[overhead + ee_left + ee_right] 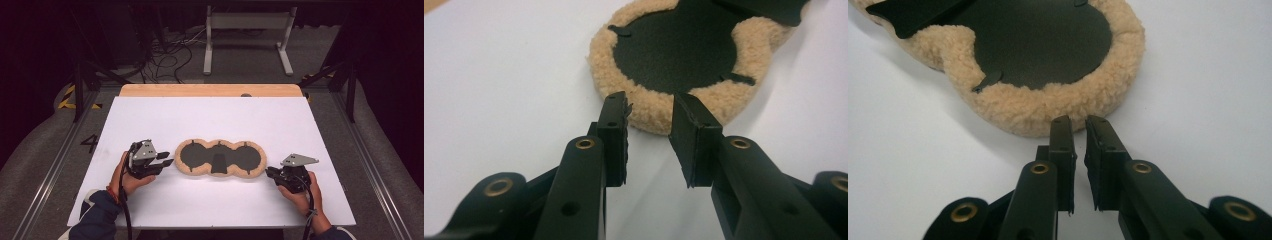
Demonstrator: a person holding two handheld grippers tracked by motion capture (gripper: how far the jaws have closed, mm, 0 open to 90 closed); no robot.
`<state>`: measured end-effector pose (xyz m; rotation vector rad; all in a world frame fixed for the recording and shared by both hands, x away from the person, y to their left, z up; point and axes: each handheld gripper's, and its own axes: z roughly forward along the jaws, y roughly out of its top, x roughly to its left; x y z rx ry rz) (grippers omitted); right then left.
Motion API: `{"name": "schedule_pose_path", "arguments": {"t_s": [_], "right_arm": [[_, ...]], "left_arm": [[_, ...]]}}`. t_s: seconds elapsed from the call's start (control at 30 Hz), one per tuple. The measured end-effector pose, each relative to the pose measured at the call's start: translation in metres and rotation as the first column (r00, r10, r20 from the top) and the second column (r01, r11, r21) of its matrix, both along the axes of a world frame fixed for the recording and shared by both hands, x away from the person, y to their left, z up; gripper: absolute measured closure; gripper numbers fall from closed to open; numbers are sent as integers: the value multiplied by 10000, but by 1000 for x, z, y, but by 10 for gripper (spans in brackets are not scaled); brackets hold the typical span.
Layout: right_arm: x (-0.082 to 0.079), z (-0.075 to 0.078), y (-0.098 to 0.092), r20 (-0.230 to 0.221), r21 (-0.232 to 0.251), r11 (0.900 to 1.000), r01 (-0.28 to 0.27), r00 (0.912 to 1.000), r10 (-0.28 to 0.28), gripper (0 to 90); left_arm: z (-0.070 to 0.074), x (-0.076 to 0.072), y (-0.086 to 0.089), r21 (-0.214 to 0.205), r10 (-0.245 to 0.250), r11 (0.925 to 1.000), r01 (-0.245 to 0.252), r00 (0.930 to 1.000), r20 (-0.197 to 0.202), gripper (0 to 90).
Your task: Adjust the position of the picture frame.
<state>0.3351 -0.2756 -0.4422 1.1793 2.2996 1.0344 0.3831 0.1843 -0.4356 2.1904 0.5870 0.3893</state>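
Fleece-edged pad (pixel 220 158), tan rim, dark lobed centre, flat.

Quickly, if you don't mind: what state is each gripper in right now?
Left gripper: open, empty, jaws just short of the fleece pad's edge.
Right gripper: narrowly open, empty, tips at the pad's fleece rim.

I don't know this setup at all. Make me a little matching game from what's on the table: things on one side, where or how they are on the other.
Things:
1. fleece pad
2. left hand-held gripper
3. right hand-held gripper
4. white sheet

States:
A. jaws narrowly apart, at the pad's rim
B. covers the table
C. jaws wide apart, at the pad's rim
D. lies flat, dark side up

Pairs: 1-D, 2-C, 3-A, 4-B
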Motion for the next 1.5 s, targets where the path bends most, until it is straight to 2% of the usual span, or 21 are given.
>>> {"name": "schedule_pose_path", "arguments": {"t_s": [0.13, 0.27, 0.33, 0.43, 0.5, 0.57, 0.7, 0.9, 1.1, 1.27, 1.33, 1.5], "right_arm": [[0, 1, 1, 13, 85, 9999, -69, 10000, 69, 822], [0, -1, 4, -141, -110, 9999, -104, 9998, 103, 823], [0, -3, 5, -282, -90, 9998, -168, 9995, 165, 841], [0, -9, 10, -530, -291, 9993, -247, 9983, 231, 847], [1, -9, 13, -488, -351, 9990, -276, 9985, 259, 848], [1, -9, 15, -486, -391, 9990, -220, 9986, 200, 848], [2, -10, 14, -481, -299, 9993, -241, 9986, 226, 847], [4, -10, 15, -445, -365, 9993, -121, 9990, 104, 850], [6, -10, 14, -427, -355, 9993, -118, 9990, 103, 844], [3, -8, 13, -418, -186, 9996, -209, 9989, 201, 835], [0, -5, 13, -303, -48, 9993, -363, 9989, 361, 835], [-1, -3, 14, -243, -28, 9989, -474, 9986, 473, 830]], "left_arm": [[-2, -5, 2, 96, -46, 9999, 46, 10000, 19, 682], [-6, -7, 4, 132, -25, 9999, 25, 10000, -40, 683], [-10, -4, 0, -30, 436, 9990, -436, 9987, 258, 686], [-17, 8, -7, 20, 849, 9964, -849, 9964, -36, 692], [-21, 14, -11, 33, 917, 9958, -916, 9952, -328, 691], [-23, 18, -13, 64, 971, 9953, -970, 9945, -391, 682], [-23, 20, -11, -133, 935, 9954, -944, 9940, -569, 683], [-23, 16, -10, -51, 837, 9964, -843, 9938, -726, 684], [-17, 9, -2, -108, 823, 9965, -830, 9953, -505, 660], [-12, 1, 7, -362, 705, 9968, -717, 9969, -355, 617], [-9, -3, 11, -316, 723, 9969, -726, 9973, -103, 577], [-10, -10, 11, -34, 649, 9979, -648, 9979, 90, 526]]}}
